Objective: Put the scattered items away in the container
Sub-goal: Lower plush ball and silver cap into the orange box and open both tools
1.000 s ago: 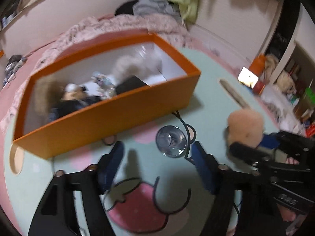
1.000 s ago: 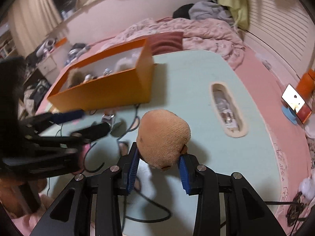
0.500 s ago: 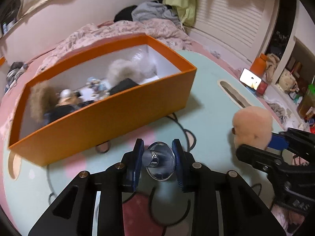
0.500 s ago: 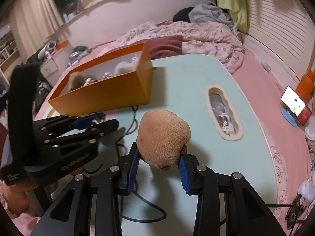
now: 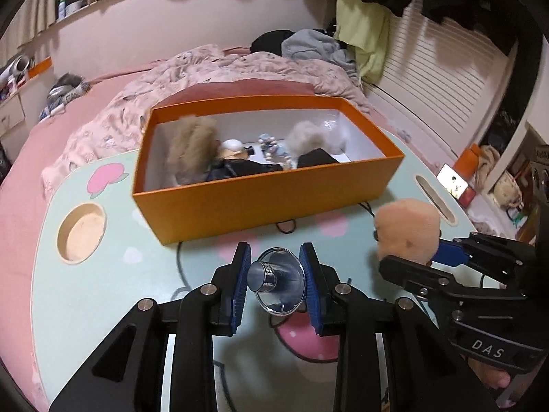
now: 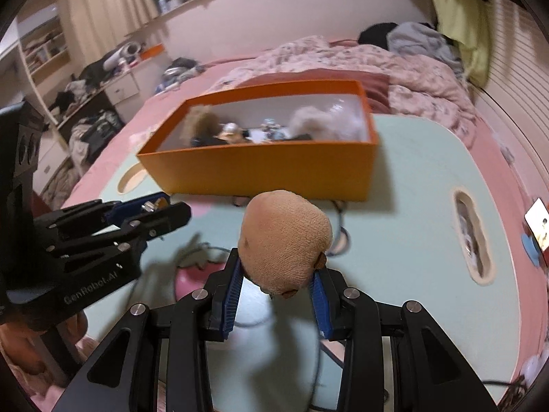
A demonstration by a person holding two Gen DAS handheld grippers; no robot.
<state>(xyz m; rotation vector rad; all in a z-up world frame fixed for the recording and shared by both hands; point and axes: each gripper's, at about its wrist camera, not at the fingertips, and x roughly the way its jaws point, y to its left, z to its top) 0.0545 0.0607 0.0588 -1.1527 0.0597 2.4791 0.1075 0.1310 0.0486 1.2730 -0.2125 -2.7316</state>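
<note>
Both loaded: my left gripper (image 5: 276,283) fingers clamped on the glass stopper (image 5: 278,281), right gripper (image 6: 274,286) fingers clamped on the tan plush (image 6: 284,238). Orange box (image 5: 274,202) sits just beyond. Clear the near wall, release over the emptier right end.

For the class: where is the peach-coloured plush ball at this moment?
The plush ball sits clamped in the right tongs, held above the green table just in front of the orange box.
</note>
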